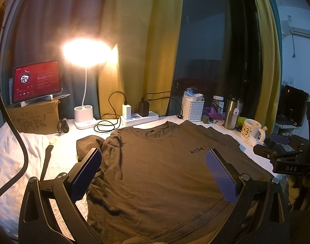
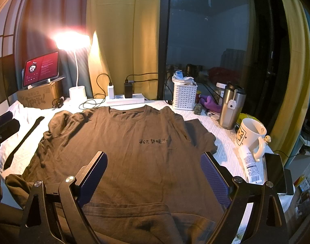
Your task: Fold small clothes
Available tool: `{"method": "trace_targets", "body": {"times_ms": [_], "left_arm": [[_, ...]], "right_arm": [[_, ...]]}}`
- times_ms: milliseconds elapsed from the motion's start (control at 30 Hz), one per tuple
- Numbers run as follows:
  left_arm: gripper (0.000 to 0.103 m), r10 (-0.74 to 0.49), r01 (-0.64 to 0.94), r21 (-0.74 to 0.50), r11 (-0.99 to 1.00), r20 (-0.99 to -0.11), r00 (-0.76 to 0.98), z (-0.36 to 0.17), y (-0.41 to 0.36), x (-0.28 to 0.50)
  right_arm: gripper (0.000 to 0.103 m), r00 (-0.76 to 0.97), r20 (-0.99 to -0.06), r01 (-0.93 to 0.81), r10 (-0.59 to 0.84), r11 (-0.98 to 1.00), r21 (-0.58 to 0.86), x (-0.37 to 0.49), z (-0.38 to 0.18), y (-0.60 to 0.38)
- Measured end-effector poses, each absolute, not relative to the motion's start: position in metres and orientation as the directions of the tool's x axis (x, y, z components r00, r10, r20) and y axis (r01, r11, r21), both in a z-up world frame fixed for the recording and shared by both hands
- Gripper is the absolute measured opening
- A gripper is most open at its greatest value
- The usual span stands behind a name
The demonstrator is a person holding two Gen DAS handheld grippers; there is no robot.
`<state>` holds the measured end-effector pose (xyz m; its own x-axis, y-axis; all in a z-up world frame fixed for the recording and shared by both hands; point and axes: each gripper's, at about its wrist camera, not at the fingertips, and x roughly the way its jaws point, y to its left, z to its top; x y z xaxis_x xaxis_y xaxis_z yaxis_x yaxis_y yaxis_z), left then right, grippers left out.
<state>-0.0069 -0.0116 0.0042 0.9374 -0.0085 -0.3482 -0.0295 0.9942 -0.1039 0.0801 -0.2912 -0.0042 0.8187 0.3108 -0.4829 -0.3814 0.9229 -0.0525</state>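
The left tongs (image 1: 153,174) stand wide open above the lower half of the brown T-shirt (image 1: 155,172), holding nothing; their blue pads (image 1: 87,174) straddle the shirt's chest from either side. The right tongs (image 2: 154,175) are spread just as wide and also empty, hovering over the shirt's hem area, where a fold of fabric lies doubled near the bottom edge.

The T-shirt lies flat, front up, collar away from the tongs, on the white-covered table (image 2: 222,140). Its left sleeve is bunched and crumpled; its right sleeve lies spread out flat toward the mug (image 2: 250,136).

Room for moving is uneven. On the left there is bare white cloth beside the shirt, crossed only by a dark strap (image 2: 23,140). On the right the shirt's edge lies near the mug, a tube (image 2: 249,166) and a steel tumbler (image 2: 230,107), with a phone (image 2: 275,172) at the table's right edge. Along the back, just beyond the collar, sit a power strip (image 2: 125,99) with chargers and looped cables, a lit lamp (image 2: 77,93), a white basket (image 2: 184,96), and a tablet (image 2: 41,68) on a cardboard box (image 2: 40,97). The shirt's hem reaches the near table edge, under the tongs.
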Motion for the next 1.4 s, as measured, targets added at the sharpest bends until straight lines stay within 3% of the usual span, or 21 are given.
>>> {"method": "trace_targets", "body": {"times_ms": [1400], "left_arm": [[0.101, 0.002, -0.035, -0.081, 0.996, -0.375, 0.927, -0.001, -0.008, 0.004]], "right_arm": [[0.094, 0.816, -0.500, -0.359, 0.289, 0.932, -0.049, 0.092, -0.011, -0.299]]}}
